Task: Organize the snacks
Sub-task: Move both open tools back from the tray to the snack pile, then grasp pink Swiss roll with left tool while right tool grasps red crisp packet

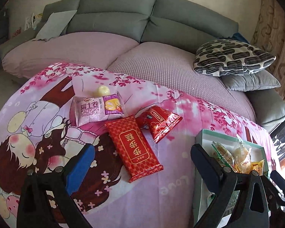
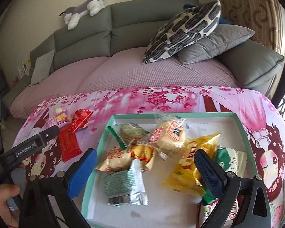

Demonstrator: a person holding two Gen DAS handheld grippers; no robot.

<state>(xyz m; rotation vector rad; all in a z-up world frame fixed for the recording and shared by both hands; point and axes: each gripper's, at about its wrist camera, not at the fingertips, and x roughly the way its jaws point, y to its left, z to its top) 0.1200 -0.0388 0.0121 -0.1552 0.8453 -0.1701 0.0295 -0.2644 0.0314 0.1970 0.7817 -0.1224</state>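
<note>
A mint-green box [image 2: 243, 125] sits on a pink cartoon cloth and holds several wrapped snacks, among them a round bun [image 2: 171, 136], a yellow packet [image 2: 188, 171] and a green-and-silver packet [image 2: 123, 184]. My right gripper [image 2: 144, 163] is open and empty above the box. To the box's left lie a long red packet [image 1: 134, 148], a smaller red packet [image 1: 159, 123], a pink swiss-roll packet [image 1: 96, 110] and a small yellow ball [image 1: 103, 90]. My left gripper [image 1: 142, 157] is open and empty, just before the long red packet. The box [image 1: 201, 138] shows at its right.
A grey sofa [image 1: 123, 15] with a pink cover stands behind the table. A patterned cushion [image 1: 231, 57] rests on a grey one at the right. A plush dog [image 2: 85, 7] lies on the sofa back. The left gripper's body [image 2: 24, 152] and a hand appear at lower left of the right wrist view.
</note>
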